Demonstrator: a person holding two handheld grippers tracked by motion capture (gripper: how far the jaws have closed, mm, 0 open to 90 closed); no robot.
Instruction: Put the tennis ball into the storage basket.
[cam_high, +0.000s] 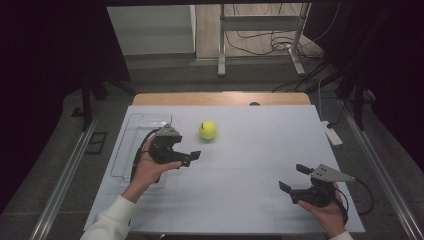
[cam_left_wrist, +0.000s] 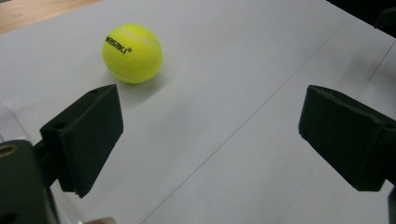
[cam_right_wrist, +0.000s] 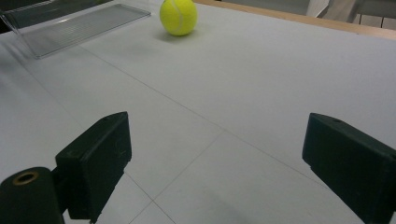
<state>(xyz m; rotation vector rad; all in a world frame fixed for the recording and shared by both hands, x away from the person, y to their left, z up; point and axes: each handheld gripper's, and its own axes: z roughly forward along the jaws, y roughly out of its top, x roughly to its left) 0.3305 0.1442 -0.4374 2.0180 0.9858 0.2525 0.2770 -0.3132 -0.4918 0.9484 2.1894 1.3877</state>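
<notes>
the tennis ball (cam_high: 208, 130) sits alone on the white sheet that covers the bench (cam_high: 260, 150), bright yellow, a little back of the middle, nothing touching it. in the left gripper view it lies up ahead and off toward the left jaw, black lettering on its side; in the right gripper view it's far off at the top, just right of the tray.

nearest to it, the left gripper (cam_high: 192, 156), held in the person's left hand (cam_high: 150, 170) over the sheet, just short of the ball and slightly to its left. jaws spread wide, bare sheet between them, nothing held. the ball is still clear of them, near but apart.

beside that hand, the clear plastic tray (cam_high: 145, 120) lies flat along the left edge of the sheet, and the hand and cable overlap its near part in the high view.

well away at the near right corner, the right gripper (cam_high: 294, 178) rests low in the right hand (cam_high: 327, 212), jaws pointing left and also wide apart, gripping nothing.

beyond the sheet, a strip of the wooden bench edge (cam_high: 220, 98), then floor and a metal stand (cam_high: 260, 30) with cables.
</notes>
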